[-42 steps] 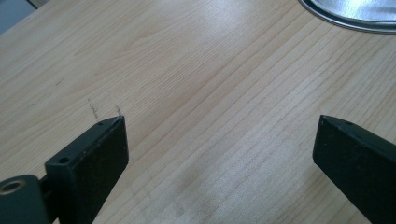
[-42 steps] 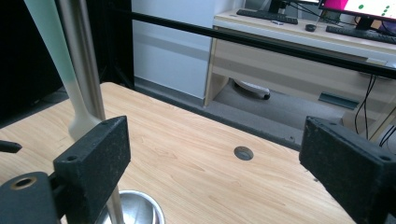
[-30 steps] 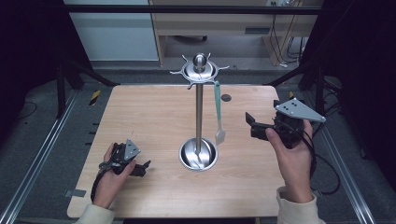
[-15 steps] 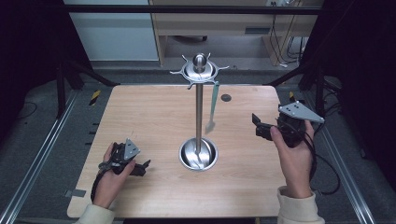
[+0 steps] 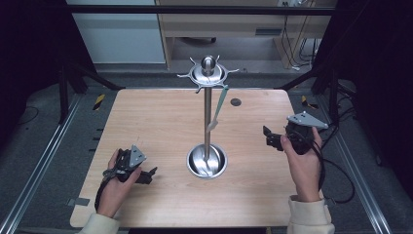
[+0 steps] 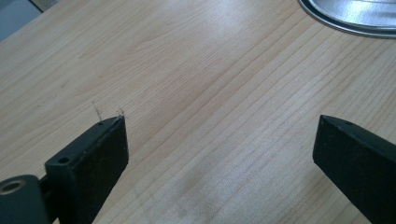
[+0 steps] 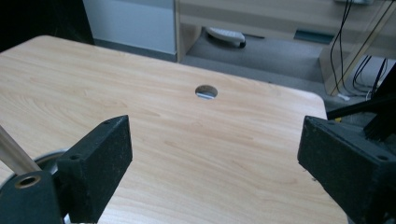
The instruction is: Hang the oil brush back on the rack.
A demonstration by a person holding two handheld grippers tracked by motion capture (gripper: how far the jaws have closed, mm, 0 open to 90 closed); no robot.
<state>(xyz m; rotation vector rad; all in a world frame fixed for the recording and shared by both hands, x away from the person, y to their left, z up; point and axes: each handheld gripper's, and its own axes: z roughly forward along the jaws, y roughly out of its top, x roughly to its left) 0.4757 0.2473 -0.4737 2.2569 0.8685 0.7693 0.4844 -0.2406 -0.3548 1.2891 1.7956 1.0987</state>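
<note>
A metal stand (image 5: 208, 117) rises from a round base dish (image 5: 219, 163) at the middle of the wooden table (image 5: 156, 117). A pale green utensil (image 5: 219, 108) hangs from a hook of the stand's crown (image 5: 208, 73), slanted in toward the pole. My left gripper (image 5: 150, 175) lies low on the table at the front left, open and holding nothing (image 6: 223, 126). The dish's rim (image 6: 355, 18) shows beyond it. My right gripper (image 5: 267, 136) is held right of the stand, open with nothing between its fingers (image 7: 215, 126).
A small round hole (image 5: 235, 102) sits in the table's far right part, also ahead of the right gripper as the hole (image 7: 206, 91). Black frame bars (image 5: 316, 73) flank the table. Cables (image 5: 341, 180) trail off the right edge.
My right gripper has drawn back to the right, away from the stand. The hanging utensil has swung in toward the pole. The left gripper has stayed put.
</note>
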